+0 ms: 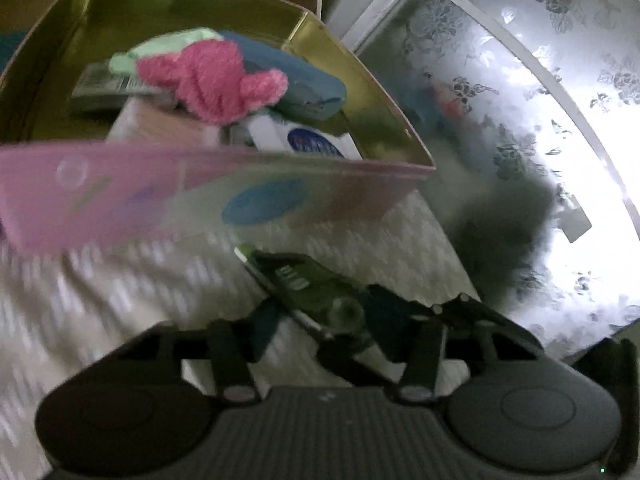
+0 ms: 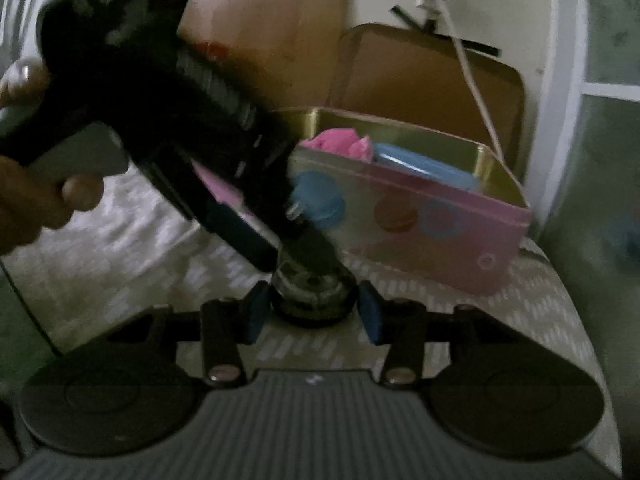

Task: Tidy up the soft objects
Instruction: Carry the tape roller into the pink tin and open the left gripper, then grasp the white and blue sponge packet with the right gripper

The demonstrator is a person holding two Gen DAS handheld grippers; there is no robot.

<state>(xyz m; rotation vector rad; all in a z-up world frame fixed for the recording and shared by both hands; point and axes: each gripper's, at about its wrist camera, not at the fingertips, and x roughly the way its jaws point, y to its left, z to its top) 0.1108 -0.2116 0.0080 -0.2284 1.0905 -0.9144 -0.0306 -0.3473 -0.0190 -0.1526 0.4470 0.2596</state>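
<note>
A pink tin box point(image 1: 120, 196) with a gold inside stands on a pale patterned cloth; it also shows in the right wrist view point(image 2: 420, 236). In it lie a fuzzy pink soft item point(image 1: 212, 80), a pale green one point(image 1: 160, 50), a blue one point(image 1: 296, 76) and some packets. My left gripper point(image 1: 340, 320) is in front of the box, its jaws close around a dark object point(image 1: 304, 284) that I cannot identify. My right gripper point(image 2: 312, 312) is open, and the left gripper's body point(image 2: 168, 120) crosses just ahead of its fingers.
A frosted floral glass door point(image 1: 540, 100) is to the right of the box. A brown cardboard box point(image 2: 432, 72) and the tin's lid stand behind it, with a white cable point(image 2: 468, 72) hanging down. The cloth surface point(image 2: 520, 312) ends at the right.
</note>
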